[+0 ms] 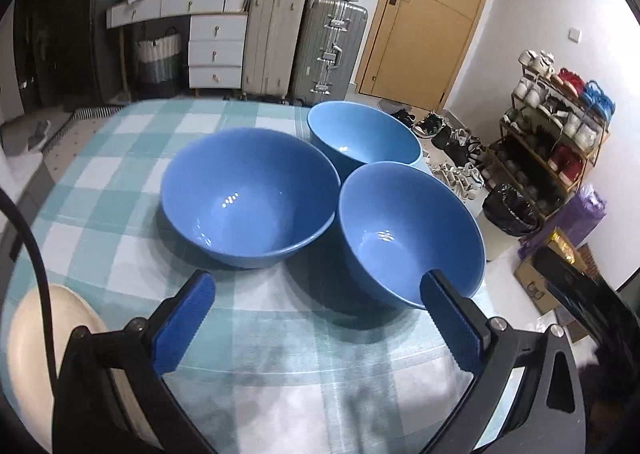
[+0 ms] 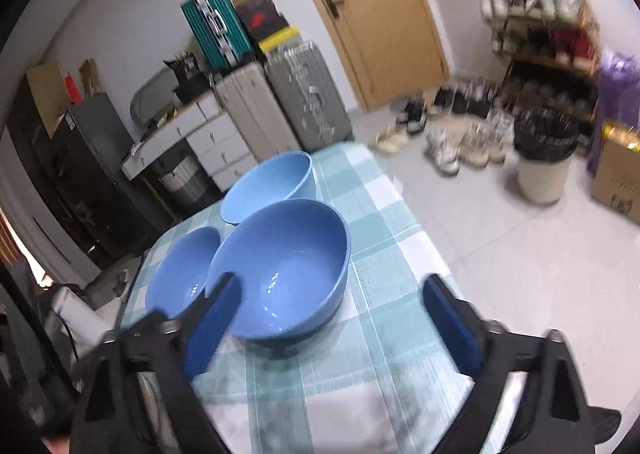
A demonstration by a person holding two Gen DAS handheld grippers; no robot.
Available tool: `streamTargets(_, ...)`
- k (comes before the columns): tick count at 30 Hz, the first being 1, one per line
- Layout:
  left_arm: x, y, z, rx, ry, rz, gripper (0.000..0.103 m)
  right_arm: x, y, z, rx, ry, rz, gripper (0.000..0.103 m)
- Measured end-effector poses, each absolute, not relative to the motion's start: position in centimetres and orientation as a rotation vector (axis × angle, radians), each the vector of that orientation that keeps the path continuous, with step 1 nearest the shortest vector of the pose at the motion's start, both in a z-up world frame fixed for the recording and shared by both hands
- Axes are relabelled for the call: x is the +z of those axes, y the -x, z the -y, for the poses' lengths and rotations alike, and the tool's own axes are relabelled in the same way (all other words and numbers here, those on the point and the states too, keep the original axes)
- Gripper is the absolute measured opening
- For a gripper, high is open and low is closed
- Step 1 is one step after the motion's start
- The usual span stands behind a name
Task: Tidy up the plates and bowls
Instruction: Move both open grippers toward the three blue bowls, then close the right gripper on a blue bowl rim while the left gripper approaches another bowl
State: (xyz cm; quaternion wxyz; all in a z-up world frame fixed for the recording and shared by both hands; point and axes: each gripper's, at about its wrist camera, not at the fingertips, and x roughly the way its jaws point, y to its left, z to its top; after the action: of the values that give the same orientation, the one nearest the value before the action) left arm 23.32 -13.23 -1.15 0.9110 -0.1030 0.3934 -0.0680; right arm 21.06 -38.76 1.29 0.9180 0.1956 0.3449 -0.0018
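1. On the checked tablecloth [image 1: 120, 214] three blue bowls are seen close together: a wide bowl [image 1: 248, 198] on the left, a near bowl [image 1: 408, 234] just beside it on the right, and a paler far bowl [image 1: 364, 138] behind both.
2. A cream plate [image 1: 28, 342] is partly seen at the table's near left edge, behind the left tongs.
3. The left tongs [image 1: 316, 318] are held spread wide with nothing between them; the right finger [image 1: 448, 318] overlaps the rim of the near bowl, though contact cannot be told.
4. The right tongs [image 2: 332, 322] are also spread and empty, with the near bowl [image 2: 280, 266] framed between the fingers.
5. Probably a bowl is about to be taken for stacking. The rim should be pinched with one finger inside and one outside, then lifted straight up.
6. The bowls look glazed and glossy, so slipping is a risk; the ribbed blue pads should be pressed firmly.
7. The round, sloping walls should nest well, smaller into wider.
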Motion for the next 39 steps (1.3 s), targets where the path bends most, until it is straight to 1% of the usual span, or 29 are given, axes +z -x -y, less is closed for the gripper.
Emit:
streamTargets(2, -1.7, -23.7, 13.0, -0.152, 0.247, -0.834, 0.103, 0.9, -23.6, 39.6, 0.003, -0.405, -0.766, 0.079)
streamTargets(3, -1.9, -23.8, 12.9, -0.15, 0.261, -0.835, 0.103, 0.7, -25.0, 40.1, 0.007, -0.415, -0.791, 0.074)
streamTargets(5, -2.3, -23.9, 12.8, -0.15, 0.29, -0.844, 0.103, 0.2, -27.1, 40.7, -0.002, -0.427, -0.835, 0.072)
streamTargets(6, -2.4, -24.0, 12.6, -0.15, 0.295, -0.847, 0.103, -0.3, -28.2, 41.0, -0.014, -0.432, -0.867, 0.067)
streamTargets(7, -2.5, -24.0, 12.6, -0.154, 0.297, -0.851, 0.103, -0.7, -29.0, 41.1, -0.022, -0.44, -0.888, 0.064)
streamTargets(10, -2.5, -24.0, 12.4, -0.146, 0.283, -0.847, 0.103, -2.2, -31.3, 41.3, -0.017, -0.47, -0.967, 0.062)
streamTargets(12, -2.5, -24.0, 12.2, -0.138, 0.275, -0.842, 0.103, -3.3, -32.3, 40.8, 0.001, -0.464, -1.026, 0.056)
streamTargets(13, -2.5, -24.0, 12.1, -0.135, 0.274, -0.844, 0.103, -3.7, -32.7, 40.5, 0.01, -0.459, -1.047, 0.055)
streamTargets(16, -2.5, -24.1, 11.5, -0.126, 0.287, -0.845, 0.103, -4.5, -33.1, 39.8, 0.012, -0.448, -1.063, 0.053)
streamTargets(19, -2.4, -24.0, 11.2, -0.129, 0.293, -0.844, 0.103, -5.0, -33.3, 39.3, 0.009, -0.457, -1.078, 0.042)
streamTargets(21, -2.4, -23.9, 11.1, -0.129, 0.291, -0.844, 0.103, -5.3, -33.1, 39.1, 0.004, -0.447, -1.097, 0.021)
streamTargets(23, -2.4, -23.8, 11.1, -0.13, 0.29, -0.844, 0.103, -5.4, -33.1, 39.0, -0.01, -0.434, -1.111, 0.017)
streamTargets(24, -2.4, -23.8, 11.1, -0.131, 0.291, -0.845, 0.103, -5.6, -33.1, 39.1, -0.01, -0.435, -1.114, 0.012)
streamTargets(27, -2.3, -23.9, 11.1, -0.13, 0.291, -0.844, 0.103, -5.8, -33.1, 39.2, -0.007, -0.452, -1.124, 0.008)
streamTargets(33, -2.3, -23.8, 10.5, -0.125, 0.304, -0.839, 0.103, -5.6, -33.1, 39.3, -0.011, -0.45, -1.133, 0.006)
streamTargets(39, -2.4, -23.8, 10.4, -0.123, 0.309, -0.842, 0.103, -5.0, -32.5, 38.8, -0.009, -0.436, -1.152, 0.005)
